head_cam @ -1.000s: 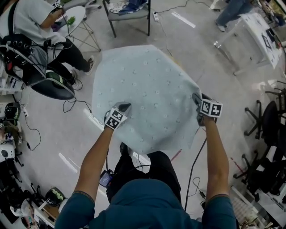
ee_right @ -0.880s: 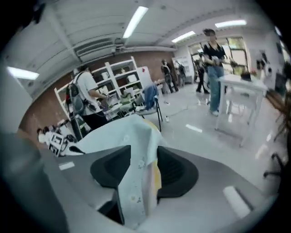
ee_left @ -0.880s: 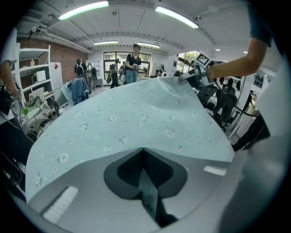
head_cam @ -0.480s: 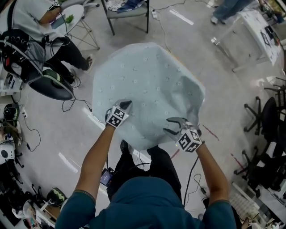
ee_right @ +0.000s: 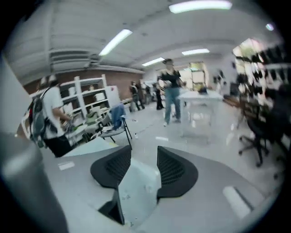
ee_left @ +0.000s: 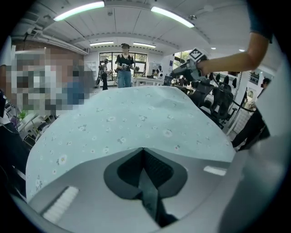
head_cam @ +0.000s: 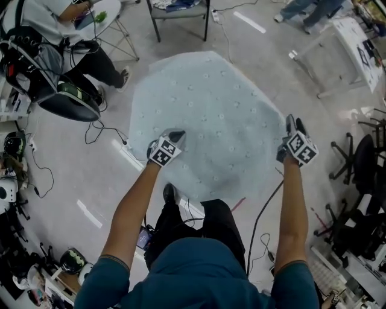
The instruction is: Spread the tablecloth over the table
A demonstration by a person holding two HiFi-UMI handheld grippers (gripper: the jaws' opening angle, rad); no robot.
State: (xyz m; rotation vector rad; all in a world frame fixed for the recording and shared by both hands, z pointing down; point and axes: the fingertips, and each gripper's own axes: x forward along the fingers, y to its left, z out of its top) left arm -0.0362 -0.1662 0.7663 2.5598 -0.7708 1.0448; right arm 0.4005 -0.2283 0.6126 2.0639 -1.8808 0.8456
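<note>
1. The pale blue, flower-dotted tablecloth [head_cam: 208, 114] is stretched out flat in front of the person, between the two grippers. It hides whatever is beneath, so I can't see the table itself.
2. The left gripper [head_cam: 176, 136] has its jaws squeezed right together at the cloth's near left edge. The fabric fans out from their tips, so I take it to be pinching the hem.
3. The right gripper [head_cam: 294, 124] is out at the right-hand corner. Its jaws are clamped on a bunched fold of cloth that fills the gap between the pads.
4. That right hold is only on a corner. A sharp tug to take out slack could drag the fold free, and that side would flop down.
5. The left hold sits in from the cloth's corner while the right is at the very edge. An uneven pull would likely leave the cloth skewed, with more hanging on one side.
6. A cable [head_cam: 260, 214] trails from the right gripper down past the person's legs. A wide sweep of that arm could snag it or catch the near hem.
7. A chair [head_cam: 181, 12] stands just beyond the far edge, where a big flick might catch it.
</note>
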